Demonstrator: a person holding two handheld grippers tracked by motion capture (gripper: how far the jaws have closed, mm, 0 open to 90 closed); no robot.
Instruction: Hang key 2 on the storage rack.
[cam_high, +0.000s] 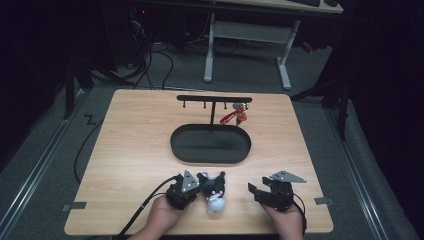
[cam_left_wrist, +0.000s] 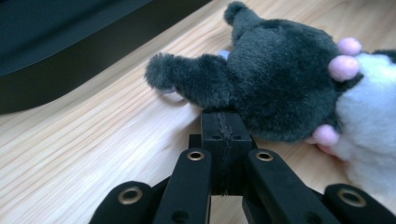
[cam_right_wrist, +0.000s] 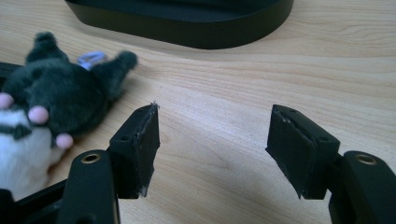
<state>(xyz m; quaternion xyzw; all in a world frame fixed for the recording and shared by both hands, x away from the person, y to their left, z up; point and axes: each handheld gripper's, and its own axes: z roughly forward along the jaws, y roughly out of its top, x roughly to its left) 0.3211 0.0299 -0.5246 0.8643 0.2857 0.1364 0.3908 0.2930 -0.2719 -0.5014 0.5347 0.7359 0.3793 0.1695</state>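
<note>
A plush toy (cam_high: 214, 191) with a dark head, white body and pink dots lies on the wooden table near the front edge, between my two grippers. My left gripper (cam_high: 196, 186) is just left of it, jaws shut with nothing between them. In the left gripper view the shut tips (cam_left_wrist: 225, 122) sit at the edge of the plush toy's dark head (cam_left_wrist: 280, 84). My right gripper (cam_high: 257, 186) rests to the toy's right, apart from it. Its jaws stand open over bare wood (cam_right_wrist: 212, 140), with the plush toy (cam_right_wrist: 56, 102) off to the left.
A black oval tray (cam_high: 176, 142) sits at the table's middle, with a black T-shaped hook rack (cam_high: 214, 99) rising from it. A red keychain (cam_high: 234, 117) hangs from the rack's right end. A white-legged desk (cam_high: 247, 31) stands beyond the table.
</note>
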